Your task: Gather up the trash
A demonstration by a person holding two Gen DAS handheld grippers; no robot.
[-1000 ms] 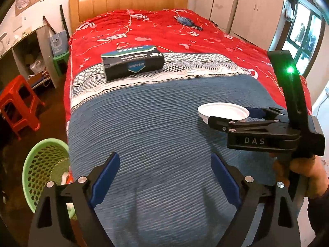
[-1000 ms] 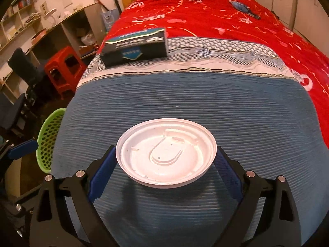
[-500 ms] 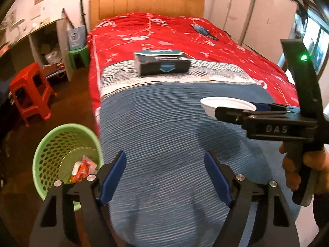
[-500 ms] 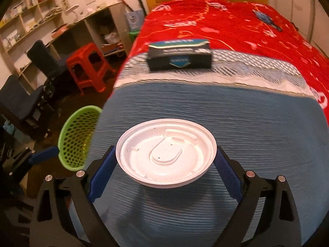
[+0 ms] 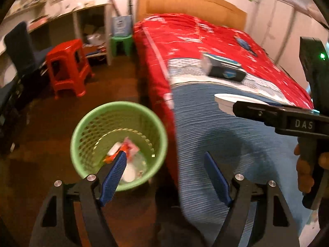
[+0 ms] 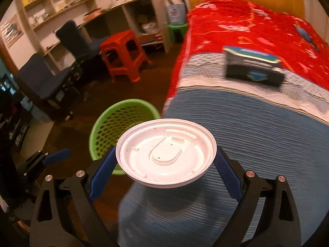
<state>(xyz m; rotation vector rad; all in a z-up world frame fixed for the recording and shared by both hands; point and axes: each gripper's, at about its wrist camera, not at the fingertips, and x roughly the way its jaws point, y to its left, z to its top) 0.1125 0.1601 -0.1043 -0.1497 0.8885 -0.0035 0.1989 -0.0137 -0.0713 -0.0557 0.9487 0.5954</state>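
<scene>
My right gripper is shut on a round white plastic lid, held level above the blue blanket near the bed's left edge; the lid's rim also shows in the left wrist view. A green mesh bin stands on the floor beside the bed, just left of and below the lid; in the left wrist view it holds several wrappers. My left gripper is open and empty, between the bin and the bed edge. A dark box lies on the bed.
The bed with blue blanket and red cover fills the right. A red stool, a green stool, dark chairs and a desk with shelves stand on the left across the brown floor.
Both grippers have swung left toward the bed's edge. The green bin has come to the centre of both views. The lid stays held in the right gripper.
</scene>
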